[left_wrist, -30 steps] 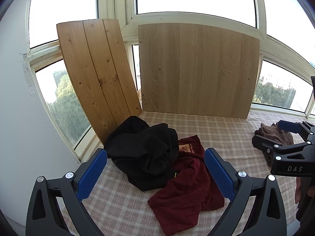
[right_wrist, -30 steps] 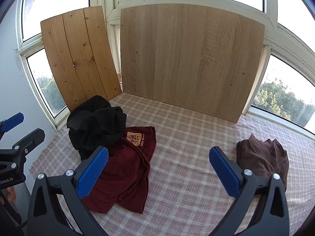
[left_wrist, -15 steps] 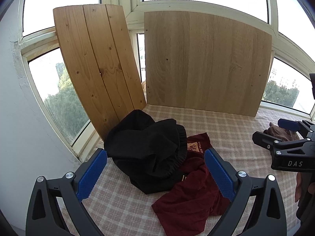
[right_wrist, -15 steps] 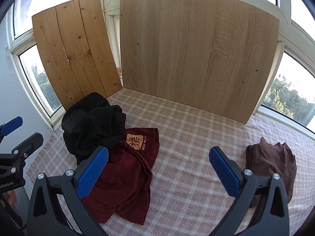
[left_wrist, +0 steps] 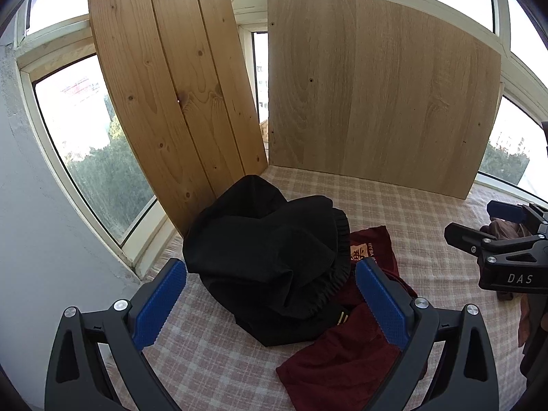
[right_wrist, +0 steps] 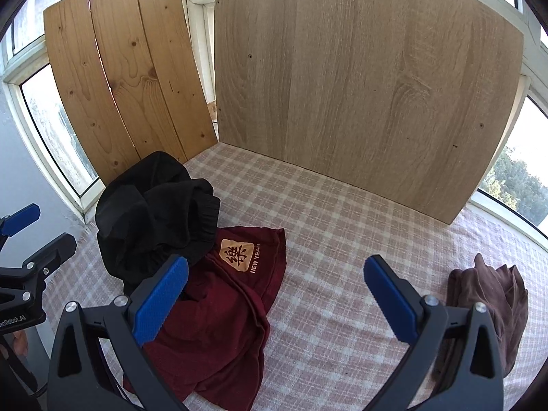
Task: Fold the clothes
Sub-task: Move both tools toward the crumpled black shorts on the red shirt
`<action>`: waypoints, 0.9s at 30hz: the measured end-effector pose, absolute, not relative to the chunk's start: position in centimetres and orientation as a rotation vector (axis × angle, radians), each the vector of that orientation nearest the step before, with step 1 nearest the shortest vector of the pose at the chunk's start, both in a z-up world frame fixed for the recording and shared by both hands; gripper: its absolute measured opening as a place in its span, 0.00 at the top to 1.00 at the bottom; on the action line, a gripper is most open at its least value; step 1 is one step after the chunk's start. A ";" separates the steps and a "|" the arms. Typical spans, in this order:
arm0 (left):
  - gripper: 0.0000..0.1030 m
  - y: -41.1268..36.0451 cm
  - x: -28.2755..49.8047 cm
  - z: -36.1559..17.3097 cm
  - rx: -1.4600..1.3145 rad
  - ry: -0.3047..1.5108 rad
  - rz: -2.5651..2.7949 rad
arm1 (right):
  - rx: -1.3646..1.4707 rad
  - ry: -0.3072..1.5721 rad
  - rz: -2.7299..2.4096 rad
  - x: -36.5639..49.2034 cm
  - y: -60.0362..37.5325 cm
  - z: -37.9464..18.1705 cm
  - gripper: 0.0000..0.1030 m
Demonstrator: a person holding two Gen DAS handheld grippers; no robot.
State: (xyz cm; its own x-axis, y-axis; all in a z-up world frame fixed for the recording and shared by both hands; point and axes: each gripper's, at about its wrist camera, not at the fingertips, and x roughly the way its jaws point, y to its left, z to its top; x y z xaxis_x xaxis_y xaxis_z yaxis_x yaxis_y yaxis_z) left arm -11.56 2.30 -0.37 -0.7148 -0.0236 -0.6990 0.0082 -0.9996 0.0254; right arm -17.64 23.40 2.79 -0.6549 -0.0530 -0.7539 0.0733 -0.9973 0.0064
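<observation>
Two claws, both gaping wide and carrying nothing. Your left claw [left_wrist: 270, 303] is hovering nearest the black garment [left_wrist: 267, 253], lying at 12 o'clock on the checked worktop [right_wrist: 325, 212]; maroon shirt [right_wrist: 219, 311] is sitting at 9 o'clock from your right claw [right_wrist: 275, 299].

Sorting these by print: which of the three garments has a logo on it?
The dark red shirt: it shows a tan patch reading NEW YEAR. The black garment lying partly over it and the brown garment apart on the right look plain.
</observation>
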 end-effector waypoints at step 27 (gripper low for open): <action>0.03 2.7 -14.9 -8.2 1.504 -0.071 -2.947 | 1.411 0.210 -2.654 -26.6 22.5 -4.1 0.00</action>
